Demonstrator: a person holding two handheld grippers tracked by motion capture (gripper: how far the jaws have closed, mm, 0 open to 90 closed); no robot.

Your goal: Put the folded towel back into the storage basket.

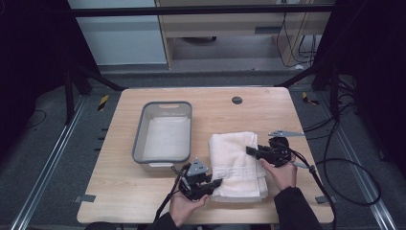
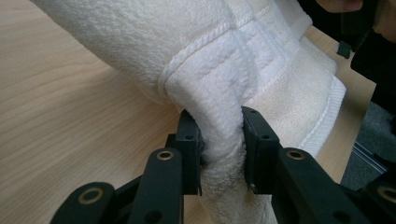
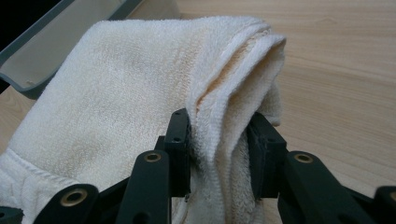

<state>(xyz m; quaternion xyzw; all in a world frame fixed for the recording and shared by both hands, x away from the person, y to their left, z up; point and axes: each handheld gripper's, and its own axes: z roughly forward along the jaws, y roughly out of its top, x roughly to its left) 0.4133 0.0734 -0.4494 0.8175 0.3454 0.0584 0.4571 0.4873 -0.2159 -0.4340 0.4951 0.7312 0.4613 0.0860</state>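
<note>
On the counter (image 1: 143,191), right of the bin (image 1: 165,132), the folded towel (image 1: 237,165) is pinched at opposite edges — the left tool (image 1: 213,183) clenched on its near corner, the right tool (image 1: 251,151) on its far side — likely so it can be lifted level.

A folded white towel (image 1: 238,164) lies on the wooden desk (image 1: 119,187), just right of an empty grey plastic tub (image 1: 163,132). The left gripper (image 1: 216,182) meets the towel's near left corner, and the right gripper (image 1: 250,150) meets its right edge farther back. Both sets of jaws seem clamped on the cloth, though they are small here.
</note>
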